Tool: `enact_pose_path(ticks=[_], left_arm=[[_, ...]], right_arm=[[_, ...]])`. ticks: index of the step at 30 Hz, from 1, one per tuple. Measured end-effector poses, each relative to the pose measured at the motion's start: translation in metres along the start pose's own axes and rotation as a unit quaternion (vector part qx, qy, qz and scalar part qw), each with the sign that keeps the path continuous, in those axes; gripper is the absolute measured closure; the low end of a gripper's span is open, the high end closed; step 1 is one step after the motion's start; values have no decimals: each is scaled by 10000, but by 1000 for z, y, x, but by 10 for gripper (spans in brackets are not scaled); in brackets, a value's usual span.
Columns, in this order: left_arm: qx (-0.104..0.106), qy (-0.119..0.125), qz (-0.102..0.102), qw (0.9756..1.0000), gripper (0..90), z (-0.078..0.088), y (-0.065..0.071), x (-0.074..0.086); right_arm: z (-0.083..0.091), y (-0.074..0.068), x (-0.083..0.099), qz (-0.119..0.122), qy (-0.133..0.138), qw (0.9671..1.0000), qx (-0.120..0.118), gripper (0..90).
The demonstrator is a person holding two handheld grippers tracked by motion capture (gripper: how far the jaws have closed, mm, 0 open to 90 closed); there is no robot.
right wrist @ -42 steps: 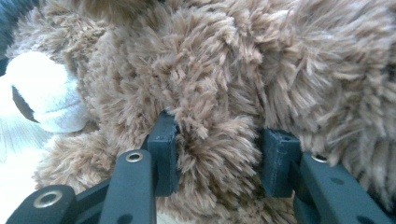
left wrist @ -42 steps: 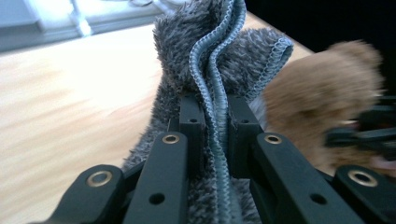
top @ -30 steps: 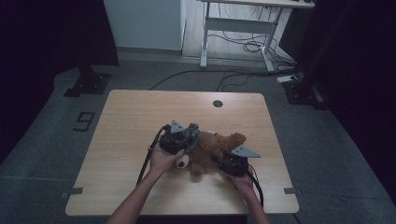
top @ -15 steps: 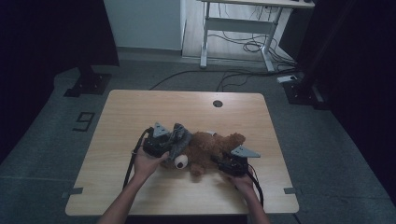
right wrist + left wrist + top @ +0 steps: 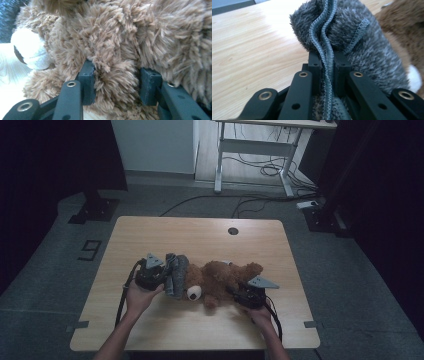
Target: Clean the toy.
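While the brown teddy bear (image 5: 222, 279) lies on its side near the 6 o'clock edge of the wooden table (image 5: 200, 235), I hold both tongs engaged. My left gripper (image 5: 327, 72) is clamped on the stitched hem of the grey fleece garment (image 5: 352, 32), which sits at the bear's 9 o'clock end over its head. My right gripper (image 5: 117, 82) is closed on a tuft of the bear's brown plush at its 3 o'clock end. The white muzzle (image 5: 194, 293) points toward 6 o'clock.
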State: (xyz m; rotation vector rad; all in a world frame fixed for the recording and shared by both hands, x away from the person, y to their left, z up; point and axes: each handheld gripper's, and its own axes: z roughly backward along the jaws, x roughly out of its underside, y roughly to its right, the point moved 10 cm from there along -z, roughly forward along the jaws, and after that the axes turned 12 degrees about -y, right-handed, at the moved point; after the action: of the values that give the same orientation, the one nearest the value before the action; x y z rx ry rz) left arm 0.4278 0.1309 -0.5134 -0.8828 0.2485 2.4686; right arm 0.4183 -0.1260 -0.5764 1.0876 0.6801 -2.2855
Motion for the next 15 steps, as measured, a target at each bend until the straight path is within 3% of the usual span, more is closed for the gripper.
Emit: enact_pose_path(ticks=[2, 6, 7, 8, 9, 11, 12, 13, 14, 15], left_arm=[[70, 41, 29, 10000, 791, 4, 1, 0], [217, 278, -118, 9993, 790, 20, 18, -15], [261, 353, -174, 9989, 790, 23, 25, -20], [344, 448, -311, 9979, 790, 28, 40, -32], [344, 448, -311, 9979, 790, 28, 40, -32], [496, 520, -551, 9959, 790, 28, 66, -52], [496, 520, -551, 9959, 790, 28, 66, -52], [540, 525, -728, 9945, 789, 26, 85, -67], [540, 525, -728, 9945, 789, 26, 85, -67], [589, 532, -783, 9938, 789, 25, 93, -75]], right_arm=[[0, 0, 0, -12, 0, 10000, 5, 553], [0, 1, 0, -61, -2, 10000, -6, 553], [0, 1, 0, -61, -2, 10000, -6, 553], [0, 0, 0, -61, -3, 10000, 1, 553], [0, 0, 0, -61, -3, 10000, 1, 553], [0, 0, 0, -70, -1, 10000, 3, 553], [0, 0, 0, -70, -1, 10000, 3, 553], [0, 0, 0, -83, -4, 10000, -2, 553], [0, 0, 0, -83, -4, 10000, -2, 553], [0, 0, 0, -83, -12, 10000, -7, 553]])
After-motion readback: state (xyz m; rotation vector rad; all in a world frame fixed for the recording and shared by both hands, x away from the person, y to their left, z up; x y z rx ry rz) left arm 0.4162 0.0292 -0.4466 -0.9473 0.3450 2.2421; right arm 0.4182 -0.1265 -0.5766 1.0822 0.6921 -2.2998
